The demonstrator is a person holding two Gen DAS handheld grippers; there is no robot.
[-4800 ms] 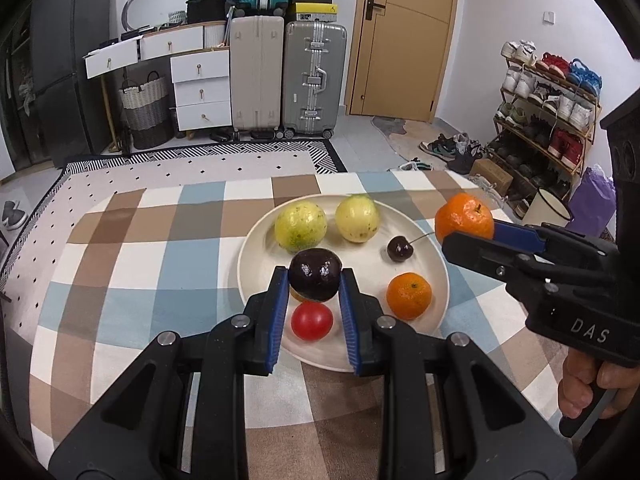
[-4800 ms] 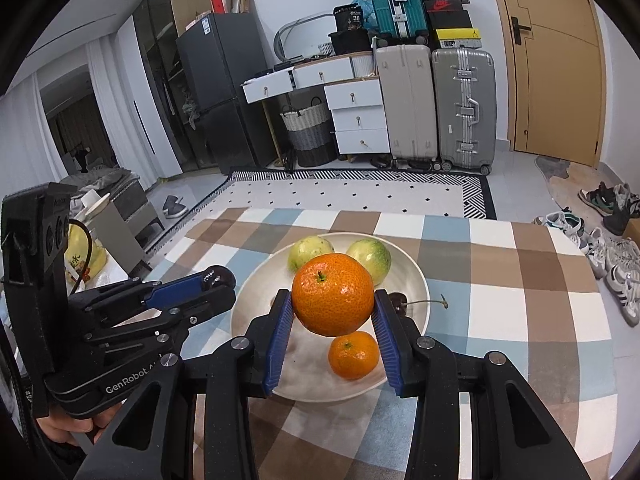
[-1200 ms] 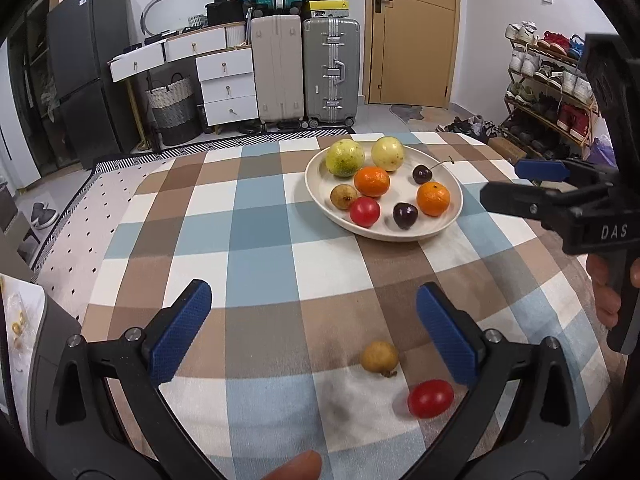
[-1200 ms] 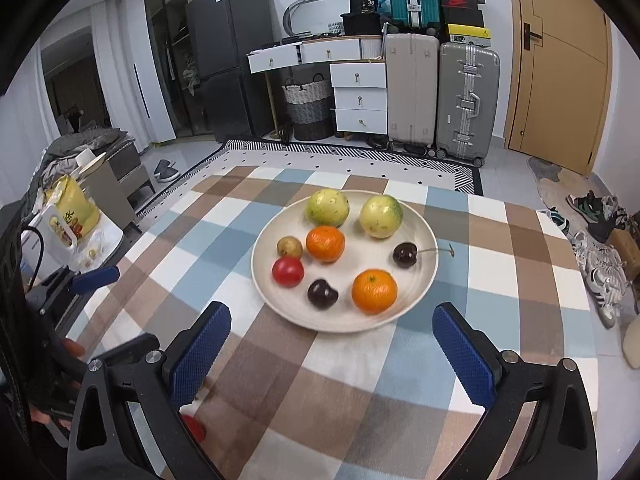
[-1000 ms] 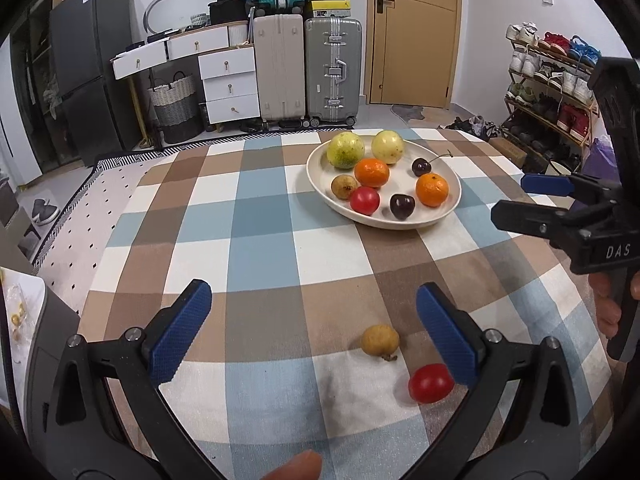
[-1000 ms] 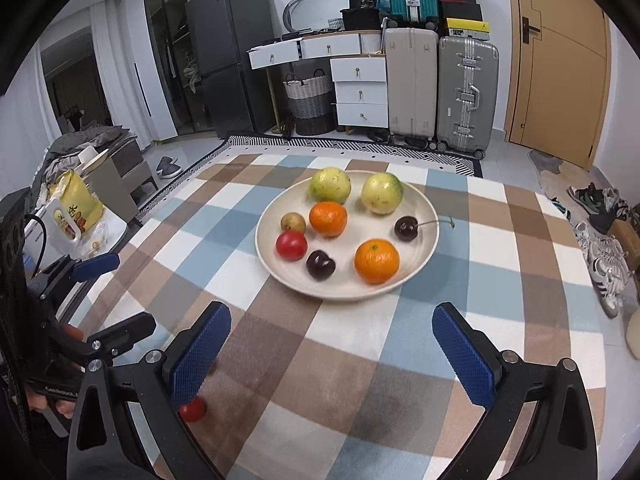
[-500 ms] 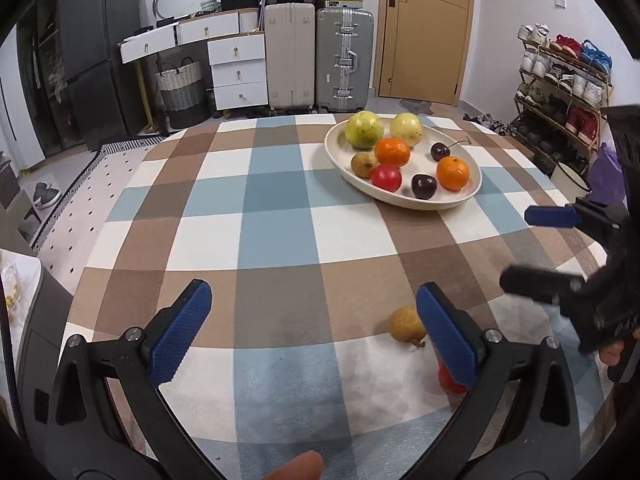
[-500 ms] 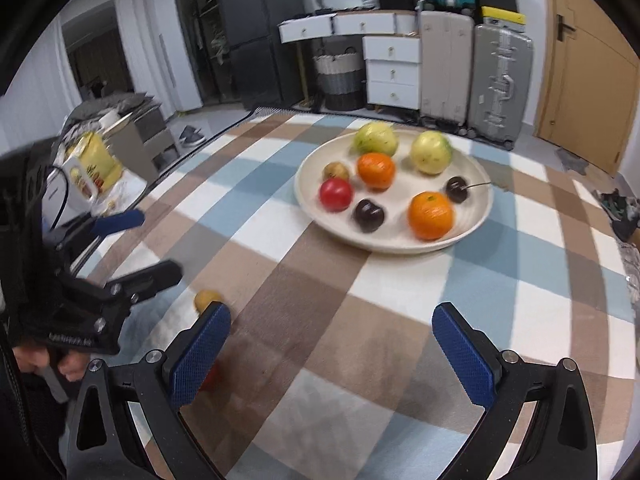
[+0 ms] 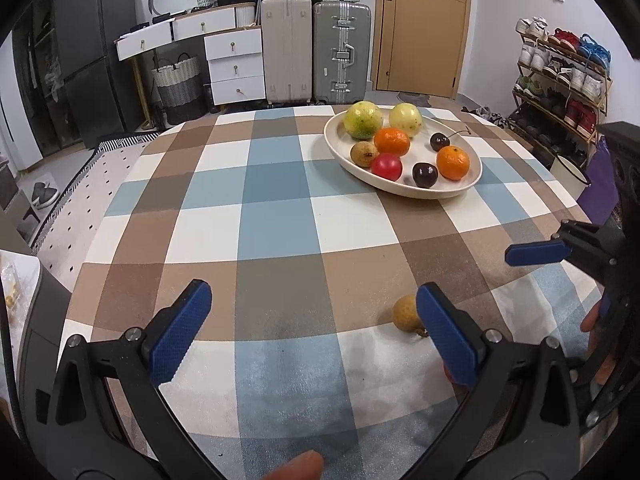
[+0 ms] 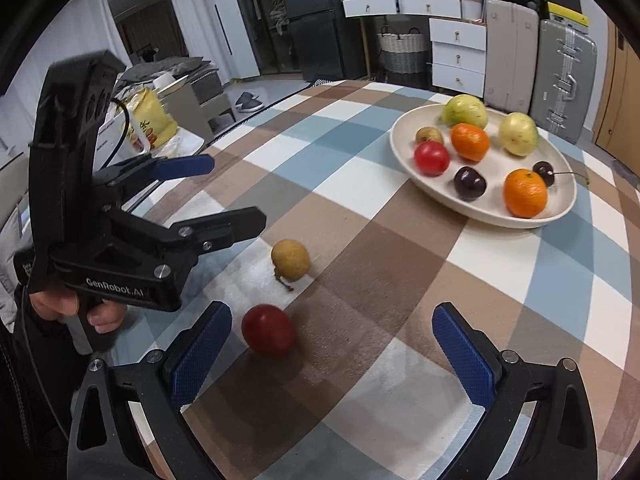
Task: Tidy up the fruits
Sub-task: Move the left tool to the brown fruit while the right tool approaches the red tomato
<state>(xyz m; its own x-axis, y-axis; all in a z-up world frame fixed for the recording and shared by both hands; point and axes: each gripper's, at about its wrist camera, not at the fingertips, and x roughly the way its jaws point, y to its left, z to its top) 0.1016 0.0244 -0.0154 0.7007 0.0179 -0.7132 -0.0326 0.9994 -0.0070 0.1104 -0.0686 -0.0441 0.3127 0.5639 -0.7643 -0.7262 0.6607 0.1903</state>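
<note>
A cream plate [image 9: 404,194] at the far right of the checked tablecloth holds several fruits: two green-yellow ones, two oranges, a red tomato, a tan fruit and two dark cherries. The same plate [image 10: 480,218] appears in the right wrist view. On the cloth near me lie a loose tan fruit [image 10: 290,260] and a loose red tomato [image 10: 268,330]. My right gripper [image 10: 332,344] is open, with the tomato just inside its left finger. My left gripper [image 9: 312,320] is open and empty, and the tan fruit [image 9: 406,313] sits beside its right finger, which hides most of the tomato.
The round table drops off at its near and side edges. Behind it stand suitcases [image 9: 340,52], white drawers [image 9: 236,64] and a shoe rack [image 9: 560,80]. A yellow bag [image 10: 150,120] lies on a low stand to the left. A hand holds each gripper's handle.
Both grippers let go of the dark fruit and the orange, which now lie on the plate. They pulled back toward the near edge, and the right one swung over the loose tomato.
</note>
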